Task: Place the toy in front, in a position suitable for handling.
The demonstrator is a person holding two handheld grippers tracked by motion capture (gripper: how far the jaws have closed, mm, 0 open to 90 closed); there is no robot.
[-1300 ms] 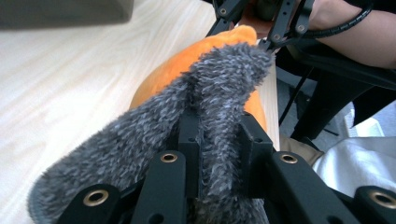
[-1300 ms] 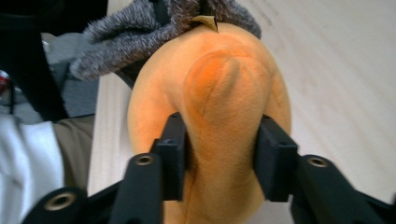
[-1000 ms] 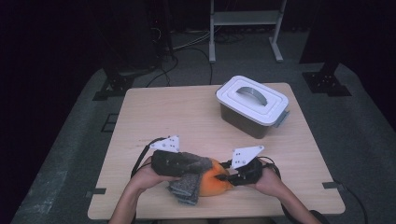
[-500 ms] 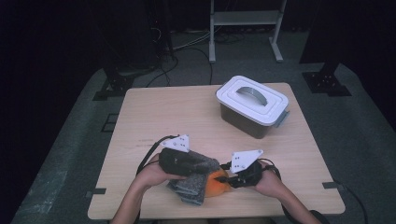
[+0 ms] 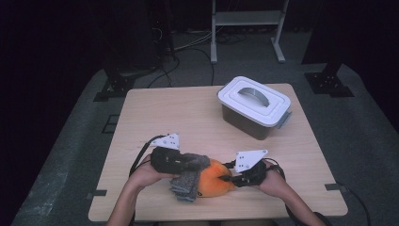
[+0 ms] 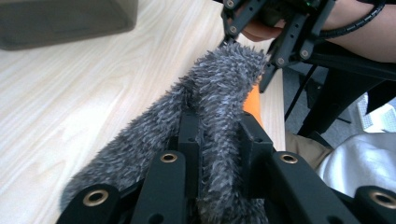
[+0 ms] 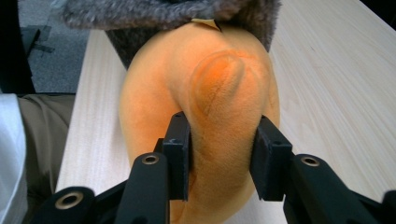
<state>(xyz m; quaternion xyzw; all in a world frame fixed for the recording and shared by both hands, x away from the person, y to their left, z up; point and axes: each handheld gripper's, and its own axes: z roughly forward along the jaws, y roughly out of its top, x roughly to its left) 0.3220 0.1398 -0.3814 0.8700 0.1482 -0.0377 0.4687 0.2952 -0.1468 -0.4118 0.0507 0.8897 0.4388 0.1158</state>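
An orange plush toy (image 5: 214,182) wrapped in a grey furry cloth (image 5: 188,176) is held just above the table (image 5: 188,113), near the middle of its near edge. The bundle's long axis is laid along that edge, and it is gripped from both ends. The grey cloth is pinched tightly in the left claw (image 6: 217,140), whose jaws are nearly closed on a fold of fur at the bundle's left end. The bare orange end is clamped by the right claw (image 7: 223,140), its jaws set at a middling width and pressed into the plush from both sides. The cloth thus lies toward the left hand and the toy toward the right, so a pull apart along the near edge seems the likely move. A lidded white container (image 5: 254,106) stands well apart toward the far right corner, and nothing is placed in the way.
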